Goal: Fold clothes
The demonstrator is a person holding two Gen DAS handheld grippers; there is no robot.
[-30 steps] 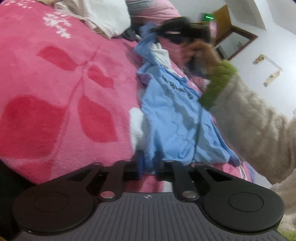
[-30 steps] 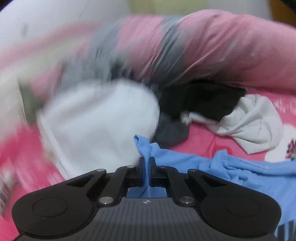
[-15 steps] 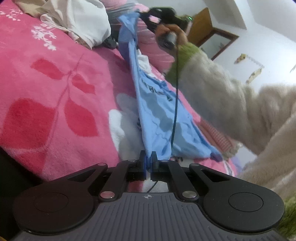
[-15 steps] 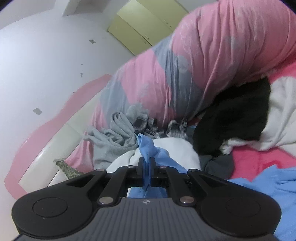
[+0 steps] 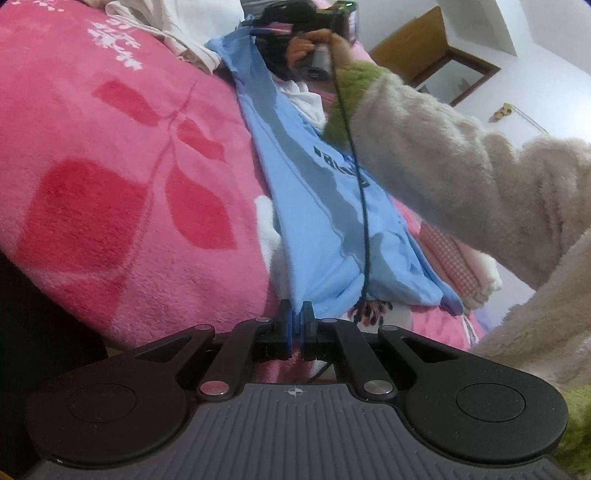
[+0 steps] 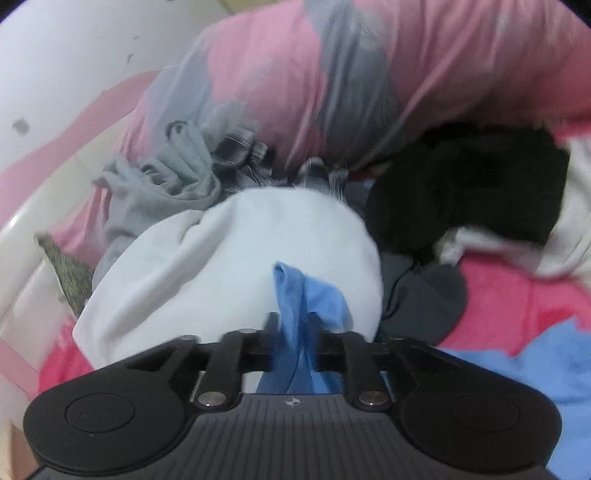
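Observation:
A light blue shirt [image 5: 321, 206] with dark lettering lies stretched in a long strip across the pink blanket [image 5: 110, 166]. My left gripper [image 5: 295, 319] is shut on its near corner. At the far end my right gripper [image 5: 258, 31], held in a hand with a fluffy cream sleeve [image 5: 461, 177], is at the shirt's other corner. In the right wrist view the right gripper [image 6: 293, 325] has its jaws opening, and the blue corner [image 6: 295, 291] hangs loosely in the gap between them.
Beyond the right gripper sits a heap of clothes: a white garment [image 6: 240, 258], a grey one [image 6: 162, 184], a black one [image 6: 469, 195], all against a rolled pink and grey duvet [image 6: 295, 74]. A folded pink checked stack [image 5: 450, 262] lies right of the shirt.
The right jaws have parted around the blue corner they were clamping. The right hand carried that corner away toward the clothes heap and lowered it, pulling the bunched shirt into a long strip. The left grip is unchanged.

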